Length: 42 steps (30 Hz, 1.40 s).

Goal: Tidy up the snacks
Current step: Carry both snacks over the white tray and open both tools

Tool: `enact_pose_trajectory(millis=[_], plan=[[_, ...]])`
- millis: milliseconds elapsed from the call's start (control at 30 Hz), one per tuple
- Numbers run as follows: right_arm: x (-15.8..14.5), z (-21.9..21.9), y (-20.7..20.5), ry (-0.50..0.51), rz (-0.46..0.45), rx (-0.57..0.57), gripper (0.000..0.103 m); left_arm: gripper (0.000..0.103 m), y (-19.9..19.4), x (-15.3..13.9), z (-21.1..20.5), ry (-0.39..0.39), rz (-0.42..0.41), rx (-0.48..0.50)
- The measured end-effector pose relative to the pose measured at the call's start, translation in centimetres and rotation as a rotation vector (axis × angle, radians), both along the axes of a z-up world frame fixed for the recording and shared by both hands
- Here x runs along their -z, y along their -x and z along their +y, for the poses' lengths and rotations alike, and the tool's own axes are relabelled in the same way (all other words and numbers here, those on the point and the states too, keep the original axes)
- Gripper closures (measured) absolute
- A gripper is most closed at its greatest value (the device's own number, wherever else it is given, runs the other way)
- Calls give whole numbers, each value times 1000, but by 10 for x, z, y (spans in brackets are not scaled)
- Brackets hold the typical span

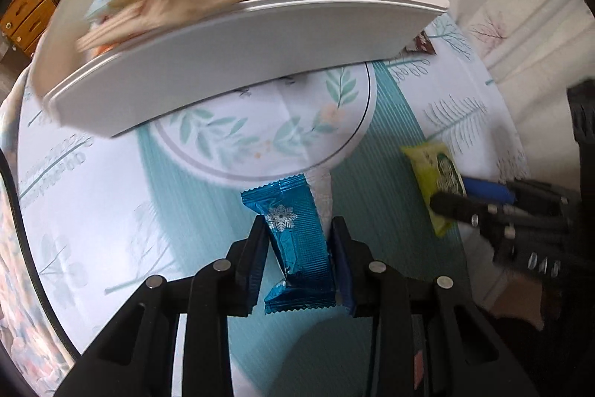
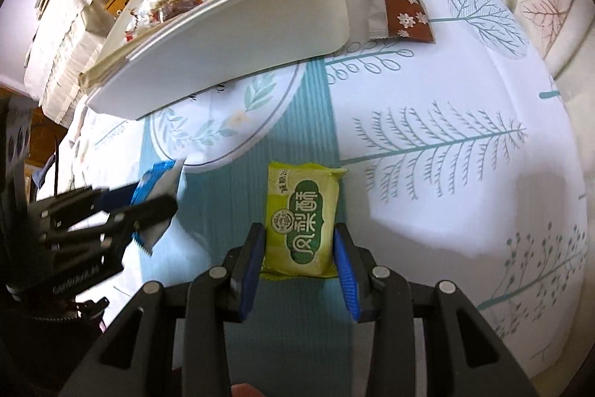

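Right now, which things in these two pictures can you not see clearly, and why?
- White bin, left wrist view: motion blur smears the snacks inside; near wall hides the lower ones.
- Brown packet, left wrist view: mostly behind the bin corner.
- Blue packet, right wrist view: largely covered by the left gripper.
- Yellow packet, left wrist view: its near end is covered by the right gripper.

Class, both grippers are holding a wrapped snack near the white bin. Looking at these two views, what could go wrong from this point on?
1. The left gripper pinches the blue snack low, with most of the packet sticking out past the fingers, so it might twist or slip.
2. The white bin is already piled high; new packets could slide off.
3. The right gripper, holding the green snack, works close beside the left, so they might collide heading for the bin.
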State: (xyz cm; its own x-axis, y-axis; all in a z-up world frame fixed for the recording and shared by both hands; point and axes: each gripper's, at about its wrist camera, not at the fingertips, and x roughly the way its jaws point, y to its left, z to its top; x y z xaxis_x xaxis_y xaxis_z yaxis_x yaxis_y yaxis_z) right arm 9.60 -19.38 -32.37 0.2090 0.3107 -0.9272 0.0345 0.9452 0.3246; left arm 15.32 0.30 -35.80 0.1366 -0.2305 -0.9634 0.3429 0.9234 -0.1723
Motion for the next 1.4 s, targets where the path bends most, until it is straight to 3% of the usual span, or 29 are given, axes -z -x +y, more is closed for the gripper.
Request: enact_pose_trajectory(millis=[300, 733, 1133, 1400], plan=[[-33, 45, -3, -27, -56, -27, 66, 71, 28, -45, 47, 15, -16, 23], [-93, 98, -26, -52, -196, -111, 66, 71, 29, -132, 111, 76, -143, -4], [-126, 110, -50, -37, -293, -107, 66, 71, -24, -183, 142, 124, -264, -57], [-125, 101, -77, -4, -330, -62, 66, 71, -78, -179, 134, 159, -307, -103]])
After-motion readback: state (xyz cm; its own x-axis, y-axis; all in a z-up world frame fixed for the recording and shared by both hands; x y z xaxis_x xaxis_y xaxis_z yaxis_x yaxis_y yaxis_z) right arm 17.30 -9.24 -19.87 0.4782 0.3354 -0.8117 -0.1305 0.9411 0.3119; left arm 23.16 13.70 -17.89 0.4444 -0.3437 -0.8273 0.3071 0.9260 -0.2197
